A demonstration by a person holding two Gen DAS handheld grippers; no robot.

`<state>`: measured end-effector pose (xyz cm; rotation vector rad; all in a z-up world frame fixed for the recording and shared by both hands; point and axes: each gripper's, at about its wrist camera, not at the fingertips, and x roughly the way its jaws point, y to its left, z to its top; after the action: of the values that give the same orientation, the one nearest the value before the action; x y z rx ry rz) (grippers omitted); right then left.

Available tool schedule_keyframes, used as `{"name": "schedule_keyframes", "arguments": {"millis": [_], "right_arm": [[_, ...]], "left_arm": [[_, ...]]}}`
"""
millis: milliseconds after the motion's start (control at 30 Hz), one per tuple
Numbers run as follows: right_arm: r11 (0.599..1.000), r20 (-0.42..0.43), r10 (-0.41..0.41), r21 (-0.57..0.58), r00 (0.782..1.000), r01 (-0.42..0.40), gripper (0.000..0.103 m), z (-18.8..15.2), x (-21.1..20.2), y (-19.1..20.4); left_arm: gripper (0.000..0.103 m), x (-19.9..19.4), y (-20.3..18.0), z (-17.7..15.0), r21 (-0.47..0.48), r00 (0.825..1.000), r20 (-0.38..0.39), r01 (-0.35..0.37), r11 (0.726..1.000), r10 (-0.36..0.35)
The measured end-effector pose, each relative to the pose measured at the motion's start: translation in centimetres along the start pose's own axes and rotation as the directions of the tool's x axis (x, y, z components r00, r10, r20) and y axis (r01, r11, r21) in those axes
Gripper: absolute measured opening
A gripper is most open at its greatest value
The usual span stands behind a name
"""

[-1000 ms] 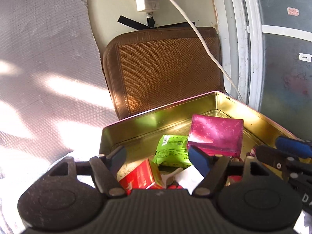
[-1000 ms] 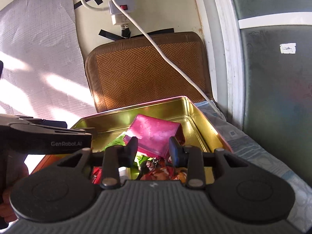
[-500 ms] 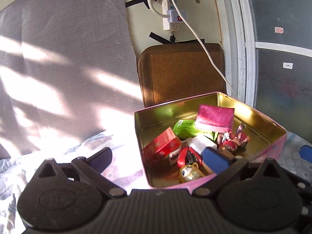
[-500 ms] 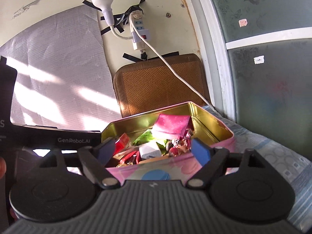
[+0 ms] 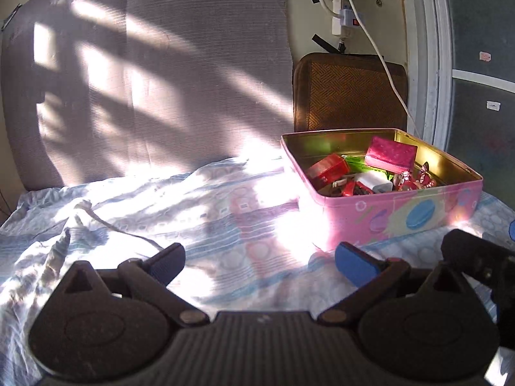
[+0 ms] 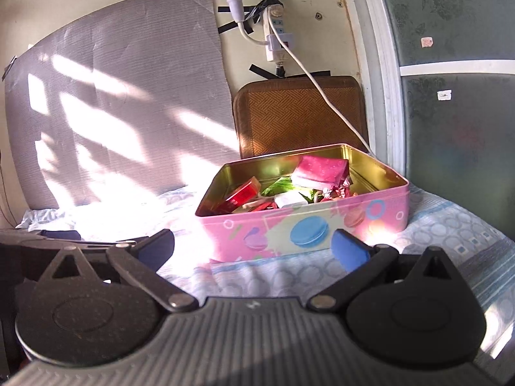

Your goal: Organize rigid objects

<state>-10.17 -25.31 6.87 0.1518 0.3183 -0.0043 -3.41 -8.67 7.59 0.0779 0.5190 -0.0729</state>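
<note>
A pink tin box (image 5: pixel 402 212) (image 6: pixel 302 225) with a gold inside sits on a patterned bed sheet. It holds a magenta box (image 5: pixel 391 154) (image 6: pixel 322 169), a red box (image 5: pixel 328 169) (image 6: pixel 243 194), a green packet (image 5: pixel 363 164) (image 6: pixel 280 186), a white block (image 5: pixel 375 181) (image 6: pixel 289 199) and small red items. My left gripper (image 5: pixel 259 263) is open and empty, in front and to the left of the tin. My right gripper (image 6: pixel 254 246) is open and empty, just in front of the tin.
A brown woven cushion (image 5: pixel 349 93) (image 6: pixel 299 115) leans on the wall behind the tin. A white cable (image 6: pixel 322 93) hangs from a power strip (image 6: pixel 275 37) down past the tin. A grey mat (image 5: pixel 145 74) covers the wall at left. A glass door (image 6: pixel 457 96) stands at right.
Both grippers have drawn back from over the tin and opened wide. The tin now sits further away, its pink outside wall in view.
</note>
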Motion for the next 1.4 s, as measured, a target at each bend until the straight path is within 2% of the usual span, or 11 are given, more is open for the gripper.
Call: {"name": "schedule_keyframes", "arguments": {"millis": [333, 633, 900, 1233, 1400], "right_arm": [[1.0, 0.002, 0.015, -0.002, 1.0, -0.015, 0.103, -0.5, -1.4, 1.9], [1.0, 0.01, 0.01, 0.004, 1.0, -0.01, 0.103, -0.6, -1.9, 2.0], [1.0, 0.012, 0.007, 0.024, 1.0, -0.008, 0.103, -0.6, -2.0, 1.7], [0.999, 0.011, 0.007, 0.049, 1.0, -0.008, 0.103, -0.7, -1.9, 1.3], [0.999, 0.035, -0.009, 0.047, 0.999, 0.007, 0.103, -0.7, -2.1, 1.4]], "left_arm": [[0.103, -1.2, 1.8, -2.1, -0.048, 0.999, -0.039, -0.019, 0.999, 0.017], [0.103, -2.1, 1.6, -2.4, -0.028, 0.999, -0.018, -0.042, 0.999, 0.041], [0.103, -2.3, 1.5, -2.4, -0.034, 1.0, -0.024, -0.019, 0.999, 0.019], [0.103, -2.5, 1.3, -2.4, -0.017, 1.0, -0.009, -0.024, 1.0, 0.024], [0.103, -2.8, 1.2, -2.3, -0.006, 1.0, 0.002, -0.02, 1.0, 0.02]]}}
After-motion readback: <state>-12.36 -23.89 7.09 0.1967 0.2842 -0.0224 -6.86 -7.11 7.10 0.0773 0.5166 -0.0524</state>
